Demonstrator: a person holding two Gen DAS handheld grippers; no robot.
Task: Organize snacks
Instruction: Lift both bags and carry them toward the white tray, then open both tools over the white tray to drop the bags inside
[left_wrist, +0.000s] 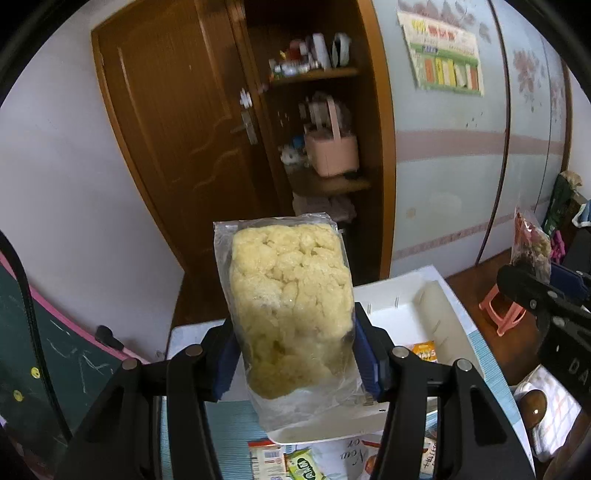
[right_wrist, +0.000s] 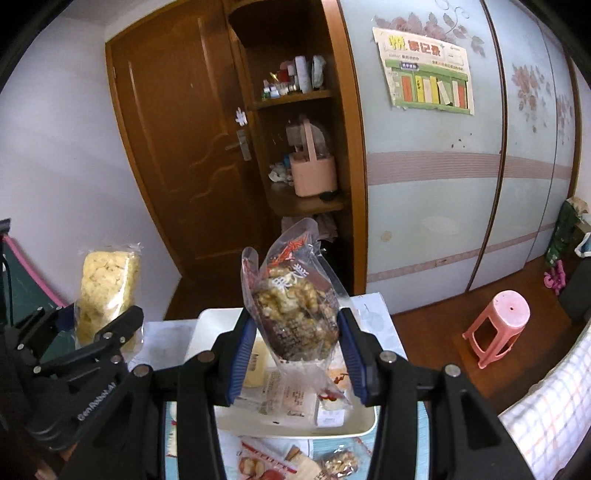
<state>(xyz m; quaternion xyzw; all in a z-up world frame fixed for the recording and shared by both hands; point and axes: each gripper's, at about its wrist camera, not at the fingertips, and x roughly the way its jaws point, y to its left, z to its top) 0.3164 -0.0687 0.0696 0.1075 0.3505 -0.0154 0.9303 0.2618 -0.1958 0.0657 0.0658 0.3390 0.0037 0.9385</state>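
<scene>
My left gripper (left_wrist: 295, 354) is shut on a clear bag of pale yellow puffed snack (left_wrist: 291, 302) and holds it upright above the white tray (left_wrist: 399, 306). The same bag shows in the right wrist view (right_wrist: 107, 284), held by the left gripper (right_wrist: 99, 321). My right gripper (right_wrist: 295, 350) is shut on a clear bag of brown nut clusters with red print (right_wrist: 295, 295), held upright over the white tray (right_wrist: 354, 424). That bag also shows at the right edge of the left wrist view (left_wrist: 532, 243). Several snack packets lie in the tray.
More packets lie on the light blue tablecloth (right_wrist: 173, 439) in front of the tray, including a green one (left_wrist: 304, 467). A pink stool (right_wrist: 498, 325) stands on the floor to the right. A wooden door, open shelves and a wardrobe are behind.
</scene>
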